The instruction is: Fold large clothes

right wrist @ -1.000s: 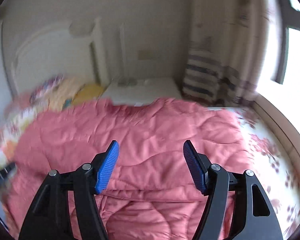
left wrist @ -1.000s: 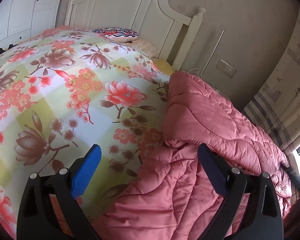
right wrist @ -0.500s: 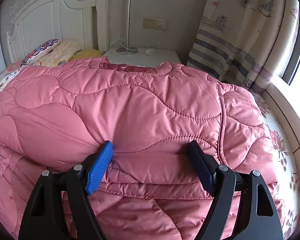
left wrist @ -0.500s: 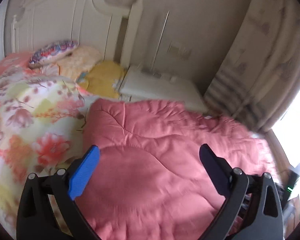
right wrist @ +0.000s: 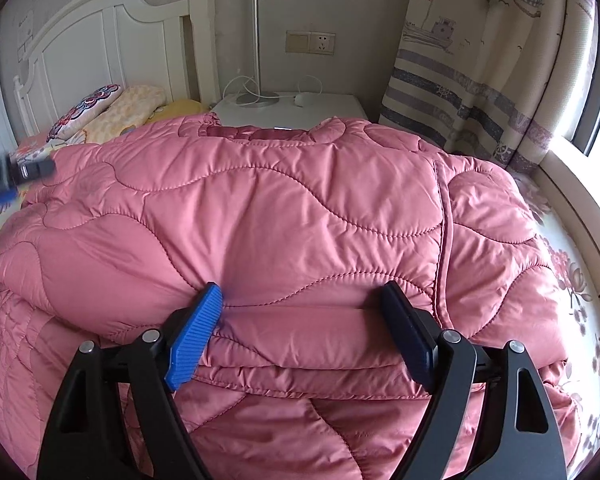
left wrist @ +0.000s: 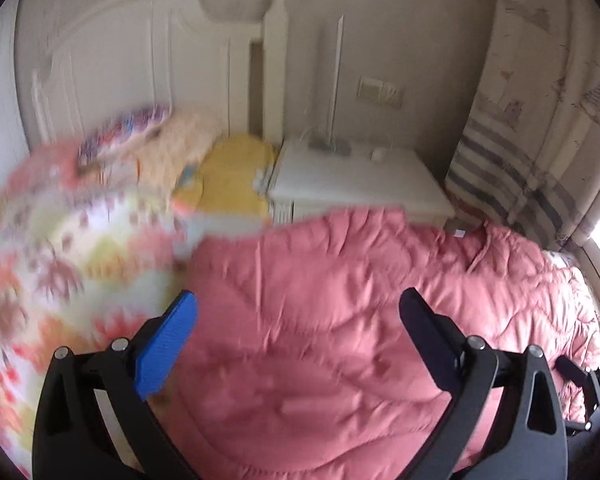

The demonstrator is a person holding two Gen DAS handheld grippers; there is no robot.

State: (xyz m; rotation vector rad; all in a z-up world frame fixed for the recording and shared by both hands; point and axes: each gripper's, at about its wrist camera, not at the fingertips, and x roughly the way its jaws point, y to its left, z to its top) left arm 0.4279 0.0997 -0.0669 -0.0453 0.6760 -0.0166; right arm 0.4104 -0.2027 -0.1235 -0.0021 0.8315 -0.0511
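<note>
A large pink quilted jacket [right wrist: 300,208] lies folded on the bed, collar toward the nightstand. My right gripper [right wrist: 300,296] sits at its near folded edge. Its jaws are opening, and a thick roll of the fold bulges between the blue pads [right wrist: 196,336] without being pinched. The blurred left wrist view shows my left gripper [left wrist: 296,304] open above the jacket [left wrist: 340,320] near its left edge, with nothing between its fingers. That same left gripper [right wrist: 20,172] shows at the far left of the right wrist view. The right gripper [left wrist: 588,388] peeks in at the lower right of the left wrist view.
A flowered quilt [left wrist: 60,260] bulges to the left of the jacket. Pillows [right wrist: 100,112] lie against the white headboard [right wrist: 100,40]. Behind the jacket stands a white nightstand [right wrist: 292,108] with a lamp base [right wrist: 256,98]. A striped curtain [right wrist: 480,80] and window ledge [right wrist: 580,208] bound the right.
My left gripper swung from over the flowered quilt to over the jacket, still open. My right gripper sank onto the jacket's folded edge and its jaws spread wider.
</note>
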